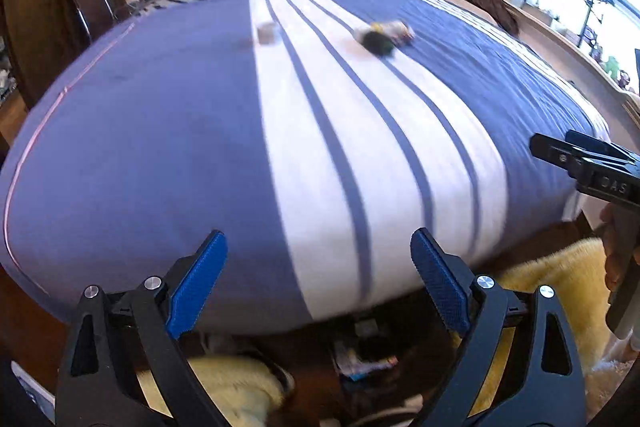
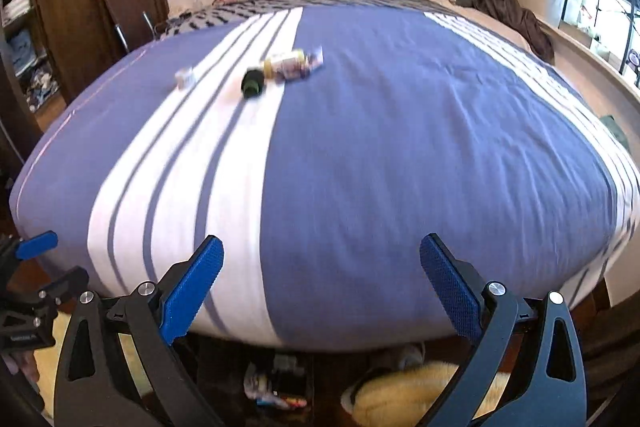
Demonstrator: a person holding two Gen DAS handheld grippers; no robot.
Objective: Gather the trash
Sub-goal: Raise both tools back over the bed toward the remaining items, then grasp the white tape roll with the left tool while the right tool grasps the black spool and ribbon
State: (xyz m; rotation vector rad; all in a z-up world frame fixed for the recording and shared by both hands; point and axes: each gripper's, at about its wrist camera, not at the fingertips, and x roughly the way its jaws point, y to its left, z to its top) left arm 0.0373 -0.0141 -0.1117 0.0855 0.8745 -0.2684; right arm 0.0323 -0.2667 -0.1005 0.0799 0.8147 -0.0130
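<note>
On the bed's striped blue-and-white cover, far half: dark round item, labelled bottle, small pale container. Left gripper and right gripper gape empty near the foot. Step: approach; reaching forward comes next.

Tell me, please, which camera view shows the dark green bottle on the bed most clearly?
The right wrist view: the dark green bottle lies fairly sharp on the striped bedspread, beside a labelled bottle. The left wrist view shows the same bottle only as a dark smear, blurred.
</note>
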